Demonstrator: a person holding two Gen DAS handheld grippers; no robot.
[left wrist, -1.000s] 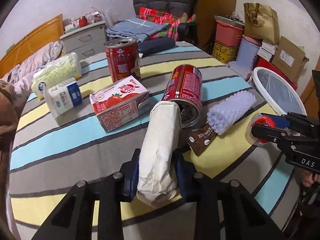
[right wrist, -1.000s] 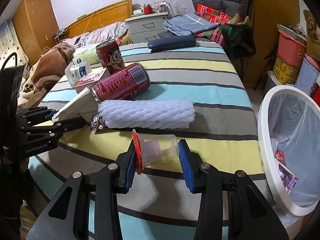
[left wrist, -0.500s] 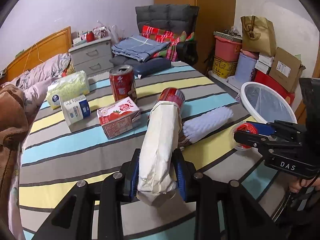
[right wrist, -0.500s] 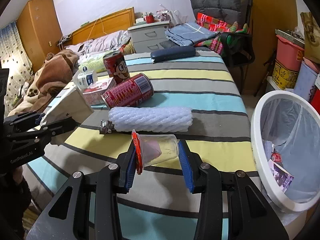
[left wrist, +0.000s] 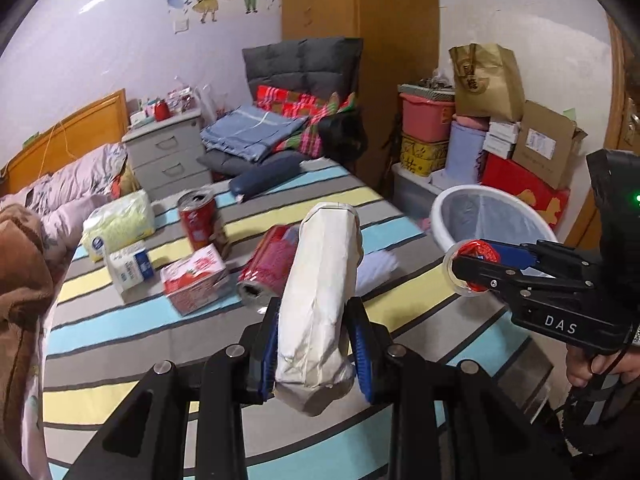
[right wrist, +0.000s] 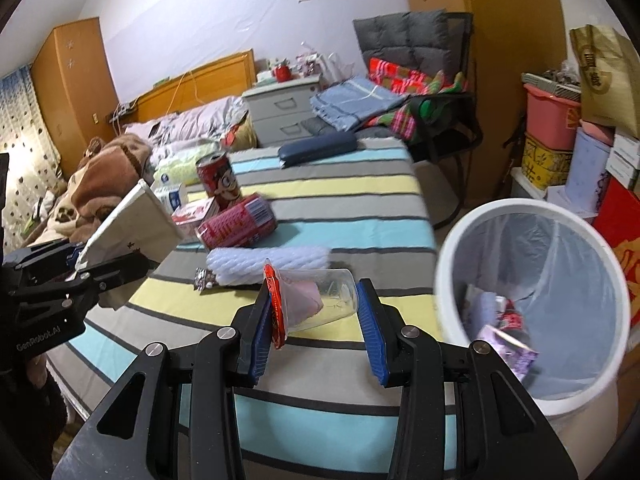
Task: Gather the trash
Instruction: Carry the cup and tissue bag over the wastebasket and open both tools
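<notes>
**Trash round, part done: two items in hand, bin partly filled**

In hand, left: the left gripper point(left wrist: 316, 344) is clamped on a crumpled off-white paper bag point(left wrist: 320, 300), held off the table with its long end pointing away over the cloth.

In hand, right: the right gripper point(right wrist: 316, 320) is closed around a clear plastic cup with a red foil lid point(right wrist: 312, 300), lying sideways between the blue pads, lid toward the left pad, something pale pink inside. It is carried above the table's near edge, just beside the bin.

Receptacle: a white round bin with a clear liner point(right wrist: 448, 240) stands on the floor beside the table's right edge. A few pieces already lie at its bottom, among them a purple-and-white wrapper; the rest is too blurred to name.

Left on the striped tablecloth point(right wrist: 340, 184):
- upright red drink can point(right wrist: 218, 178), opened
- red can lying on its side point(right wrist: 240, 228)
- white foam-net sleeve point(right wrist: 268, 264), with a small brown sachet point(right wrist: 204, 280) at its left end
- red-and-white strawberry carton point(left wrist: 196, 280)
- small blue-and-white milk carton point(left wrist: 130, 270)
- pale yellow-green soft pack point(left wrist: 120, 228), possibly tissues and not trash
- dark blue case point(right wrist: 318, 148) at the far end, likely not trash

Estimate: early to middle of the job. Both held items still need dropping in the bin; at least six pieces then remain.
</notes>
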